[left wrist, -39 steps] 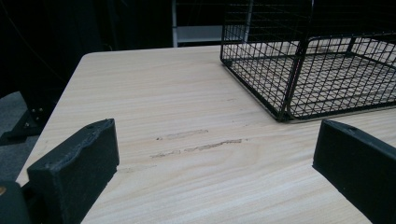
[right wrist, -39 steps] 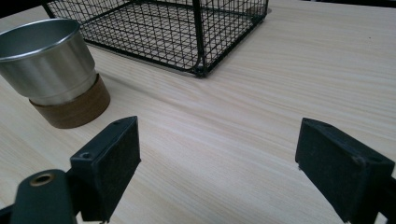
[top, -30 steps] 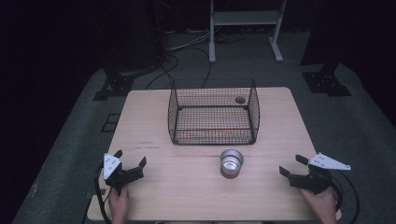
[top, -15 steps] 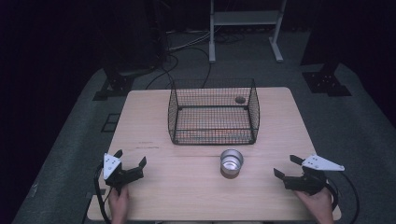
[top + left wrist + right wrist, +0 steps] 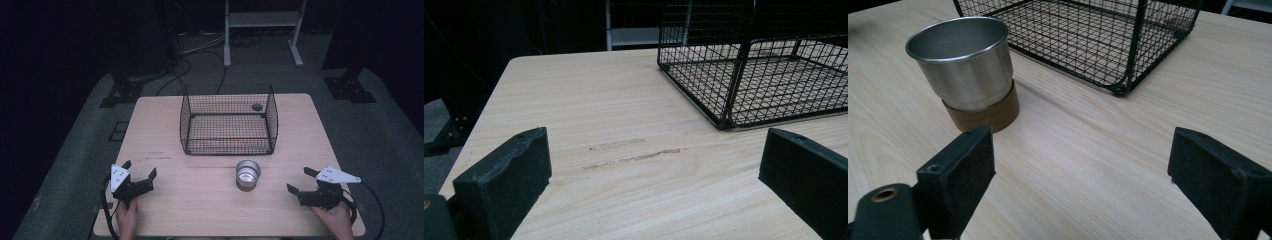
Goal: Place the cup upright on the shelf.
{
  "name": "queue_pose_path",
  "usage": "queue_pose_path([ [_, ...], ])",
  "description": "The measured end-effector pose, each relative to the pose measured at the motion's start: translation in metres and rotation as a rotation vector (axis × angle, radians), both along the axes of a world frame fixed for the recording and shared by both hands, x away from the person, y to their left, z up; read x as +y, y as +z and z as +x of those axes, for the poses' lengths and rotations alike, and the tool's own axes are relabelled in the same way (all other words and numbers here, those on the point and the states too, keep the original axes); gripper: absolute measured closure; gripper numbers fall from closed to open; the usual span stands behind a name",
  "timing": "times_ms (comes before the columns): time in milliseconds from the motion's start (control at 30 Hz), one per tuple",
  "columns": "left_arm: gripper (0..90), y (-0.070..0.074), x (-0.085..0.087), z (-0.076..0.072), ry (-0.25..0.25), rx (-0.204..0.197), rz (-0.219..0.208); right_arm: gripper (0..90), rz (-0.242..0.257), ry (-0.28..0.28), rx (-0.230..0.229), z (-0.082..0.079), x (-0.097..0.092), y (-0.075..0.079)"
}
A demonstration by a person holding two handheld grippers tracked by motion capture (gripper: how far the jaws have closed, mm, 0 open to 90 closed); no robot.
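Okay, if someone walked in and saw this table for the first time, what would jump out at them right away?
Probably the black wire basket, standing empty toward the far side of the pale wooden table. Just in front of it stands a shiny metal cup on a brown base, upright and apart from the basket. At the near edge, the left gripper and right gripper rest either side, jaws open with nothing between them; the right one's have just been opening.

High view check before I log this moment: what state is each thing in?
Metal cup: upright, empty, standing free on the table.
Wire basket: upright, open top, empty.
Left tongs: open, nothing between the jaws.
Right tongs: jaws just opening, nothing between them, apart from the cup.
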State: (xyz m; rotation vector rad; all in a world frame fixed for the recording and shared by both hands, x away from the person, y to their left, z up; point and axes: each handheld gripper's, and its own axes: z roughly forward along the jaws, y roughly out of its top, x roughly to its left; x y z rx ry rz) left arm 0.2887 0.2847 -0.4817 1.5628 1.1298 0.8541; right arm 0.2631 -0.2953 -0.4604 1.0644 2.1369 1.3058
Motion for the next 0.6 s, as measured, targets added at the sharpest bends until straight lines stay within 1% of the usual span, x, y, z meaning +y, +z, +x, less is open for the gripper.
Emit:
queue_pose_path([
  [533,0.0,0.000,0.000,0.000,0.000,-0.001,-0.002,9.7,-0.015,0.067,0.003,-0.002,0.019,0.003],
  [600,0.0,0.000,0.000,0.000,0.000,-0.001,-0.002,9.1,-0.011,0.075,0.005,-0.002,0.021,0.003],
])
